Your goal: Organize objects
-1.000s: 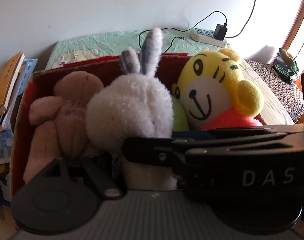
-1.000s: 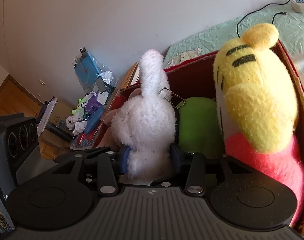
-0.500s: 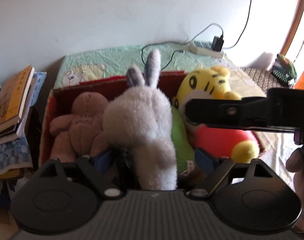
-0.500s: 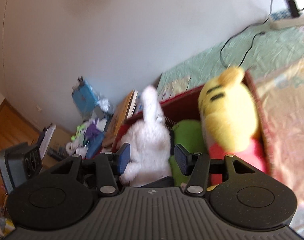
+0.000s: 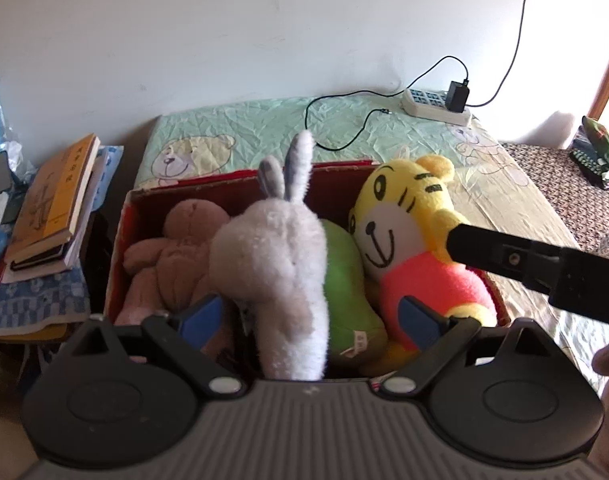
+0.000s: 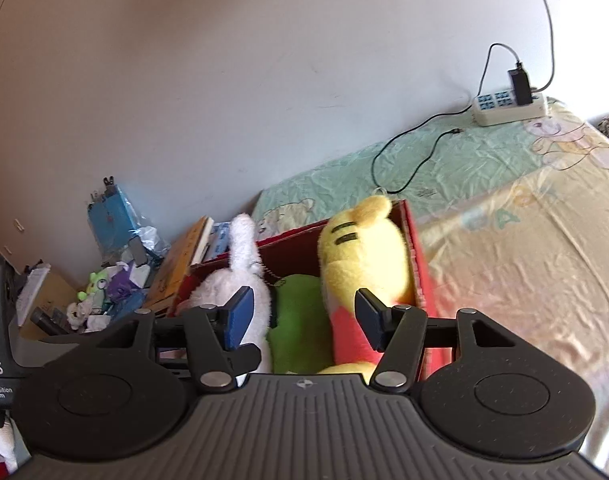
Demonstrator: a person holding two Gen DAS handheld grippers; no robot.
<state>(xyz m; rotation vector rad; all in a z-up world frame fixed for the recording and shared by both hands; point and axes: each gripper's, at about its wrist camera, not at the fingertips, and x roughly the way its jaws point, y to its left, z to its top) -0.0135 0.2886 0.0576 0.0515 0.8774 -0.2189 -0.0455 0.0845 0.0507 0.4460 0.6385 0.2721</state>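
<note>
I've got the red cardboard box (image 5: 122,240) sitting on the bed (image 5: 240,128), and I count four plush toys packed in it. The fluffy white rabbit plush (image 5: 276,264) stands upright in the middle, long axis vertical, its two grey-lined ears pointing up toward the wall, back turned to my left camera. To its left lies one brown teddy bear (image 5: 172,256), to its right one green plush (image 5: 344,280), mostly hidden, then one yellow tiger plush in a pink shirt (image 5: 408,240), upright and facing me.

My left gripper (image 5: 312,318) hangs above the box's near edge, blue-padded fingers (image 5: 202,314) spread wide either side of the rabbit, touching nothing that I can see. My right gripper (image 6: 304,316) is spread wide too, holding nothing, seen above the green plush.

One stack of books (image 5: 52,208) beside the box, one white power strip (image 5: 436,106) by the wall.
</note>
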